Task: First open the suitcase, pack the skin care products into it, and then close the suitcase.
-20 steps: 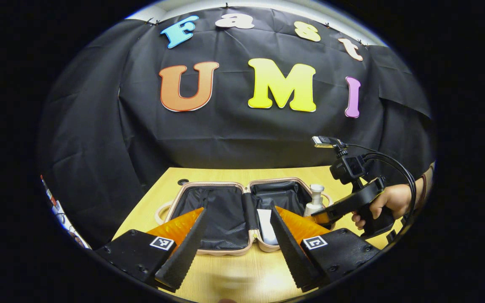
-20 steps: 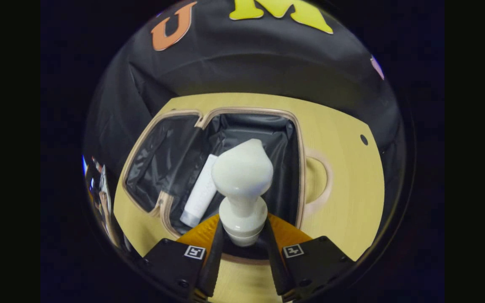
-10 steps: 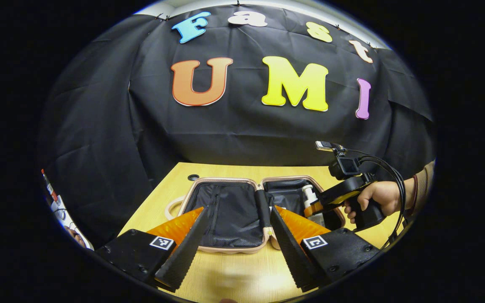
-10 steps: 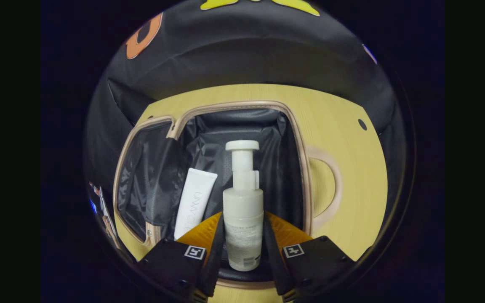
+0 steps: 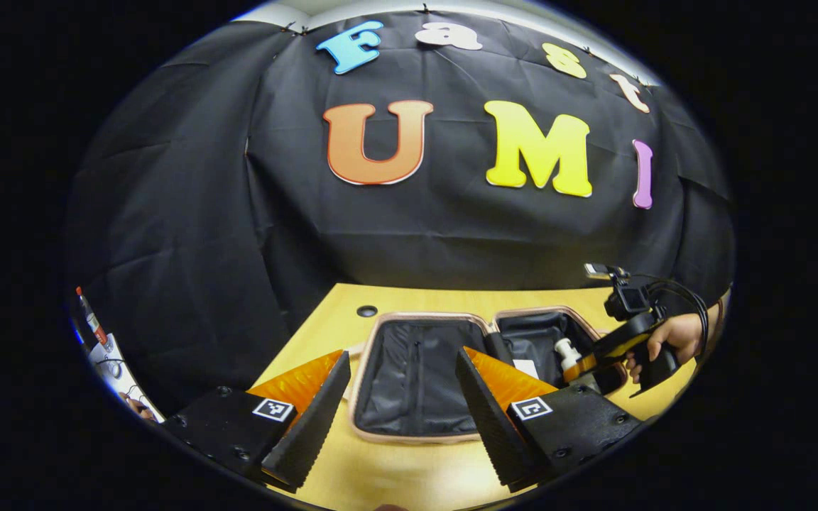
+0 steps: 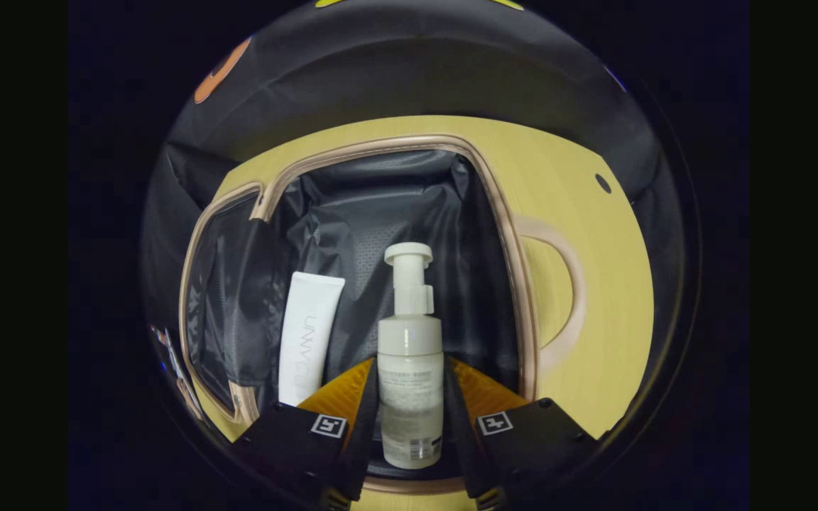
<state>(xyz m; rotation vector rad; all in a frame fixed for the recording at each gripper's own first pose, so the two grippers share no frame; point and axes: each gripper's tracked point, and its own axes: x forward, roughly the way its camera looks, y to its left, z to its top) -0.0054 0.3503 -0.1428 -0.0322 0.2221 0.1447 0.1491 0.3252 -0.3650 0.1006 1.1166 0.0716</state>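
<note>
In the right gripper view, the right gripper [image 6: 409, 426] sits at the bottom centre of the frame with its jaws clenched on a white pump bottle [image 6: 410, 376], one finger pressed to each side of the bottle's body. The bottle points away from the camera, its pump head toward the middle of the frame, over the black lining of the open suitcase [image 6: 501, 213]. A white tube [image 6: 306, 333] lies on the lining just left of the bottle, cap end toward the lower edge of the frame. The suitcase's pinkish rim curves around both, and its handle [image 6: 565, 284] loops out on the right over the yellow wooden surface [image 6: 593, 319]. Whether the bottle touches the lining cannot be told.

In the left gripper view, the left gripper [image 5: 398, 419] fills the lower centre with its jaws released, spread wide with nothing between them, above the near edge of the surface [image 5: 395, 475]. The suitcase [image 5: 409, 426] lies open flat just beyond, both halves showing black lining. At the right of the frame a hand [image 5: 679, 337] holds the right gripper [image 5: 583, 369], which reaches down into the right half with the bottle [image 5: 566, 353]; a bit of the tube [image 5: 525, 367] shows beside it.
</note>
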